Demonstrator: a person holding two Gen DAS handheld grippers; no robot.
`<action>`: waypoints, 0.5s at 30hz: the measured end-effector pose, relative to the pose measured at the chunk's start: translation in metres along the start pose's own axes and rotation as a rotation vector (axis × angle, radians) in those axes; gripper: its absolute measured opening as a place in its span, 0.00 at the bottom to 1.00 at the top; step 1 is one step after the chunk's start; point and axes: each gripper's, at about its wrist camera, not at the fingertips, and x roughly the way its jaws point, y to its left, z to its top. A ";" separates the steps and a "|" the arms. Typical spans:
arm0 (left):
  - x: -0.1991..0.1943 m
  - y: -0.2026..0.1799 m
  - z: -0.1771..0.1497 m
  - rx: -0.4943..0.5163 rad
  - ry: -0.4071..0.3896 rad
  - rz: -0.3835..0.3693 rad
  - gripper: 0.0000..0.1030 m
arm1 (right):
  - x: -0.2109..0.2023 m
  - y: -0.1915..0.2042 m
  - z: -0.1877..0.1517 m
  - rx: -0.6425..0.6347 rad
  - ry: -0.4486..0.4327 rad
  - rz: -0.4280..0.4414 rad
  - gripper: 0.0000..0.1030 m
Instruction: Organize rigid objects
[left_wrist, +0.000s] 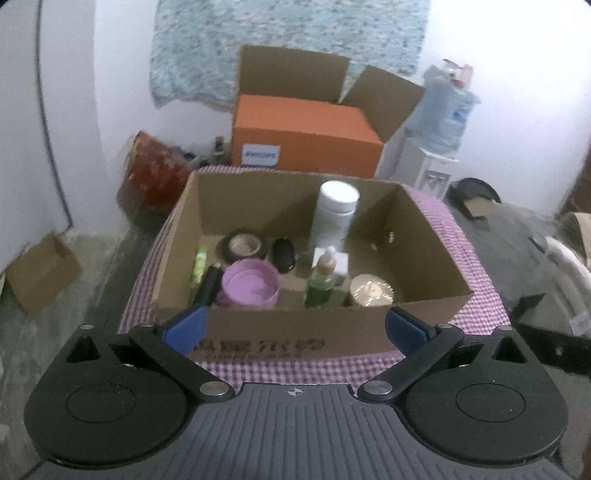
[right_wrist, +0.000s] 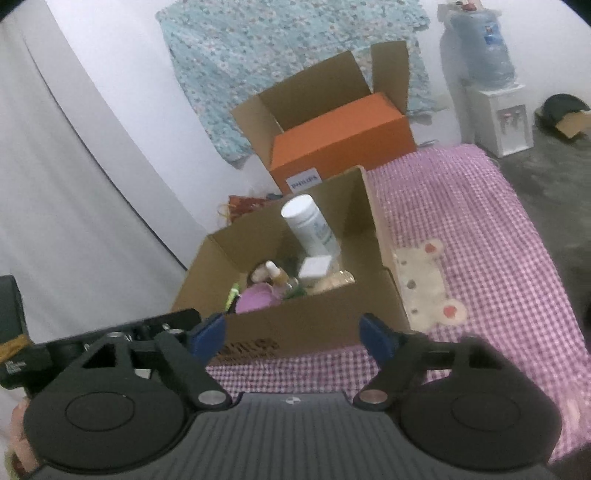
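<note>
Both claws, left gripper (left_wrist: 293, 326) and right gripper (right_wrist: 293, 334), spread wide and empty, near an open cardboard box (left_wrist: 295, 332) on pink checked cloth (right_wrist: 480, 240); contents blurred: tall white bottle (left_wrist: 336, 214) far, purple lid (left_wrist: 249, 286) near-left, others partly hidden.

Ahead of the wide-apart jaws, the cardboard box's (left_wrist: 295, 325) near wall hides the lower part of the green bottle (left_wrist: 320, 284) and the purple lid (left_wrist: 249, 282). The print on that wall is too blurred to read. From the right wrist, most of the contents are hidden behind the wall.
</note>
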 end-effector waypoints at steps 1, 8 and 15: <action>0.000 0.001 -0.002 -0.004 0.007 0.002 1.00 | 0.000 0.001 -0.002 -0.007 -0.001 -0.012 0.93; 0.002 -0.006 -0.010 0.061 0.031 0.018 1.00 | 0.002 0.014 -0.010 -0.083 -0.009 -0.143 1.00; 0.004 -0.014 -0.015 0.123 0.004 0.129 1.00 | 0.021 0.018 -0.009 -0.123 0.000 -0.235 1.00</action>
